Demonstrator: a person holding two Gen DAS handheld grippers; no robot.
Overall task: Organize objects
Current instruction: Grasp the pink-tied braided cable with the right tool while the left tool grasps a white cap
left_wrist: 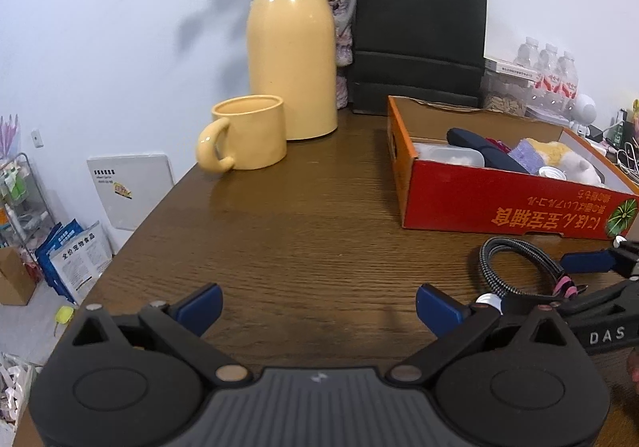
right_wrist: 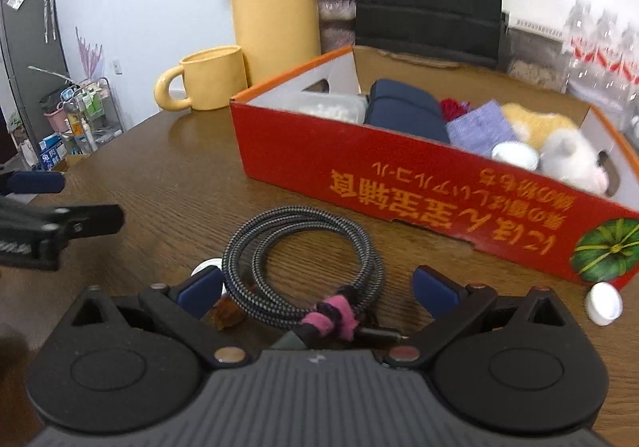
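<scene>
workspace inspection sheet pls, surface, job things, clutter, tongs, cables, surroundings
Surface: brown wood-grain table, bare in front of the left tongs.
Job's things: red cardboard box already holding a navy case, a purple cloth and a plush toy.
Clutter: yellow mug, yellow thermos, black paper bag; white cap loose beside the box.
Grippers: left tongs open over bare table; right tongs open, straddling the cable.
Cables: coiled braided cable with a pink tie, lying on the table outside the box.
Surroundings: white wall, water bottles, wire rack on the floor.
</scene>
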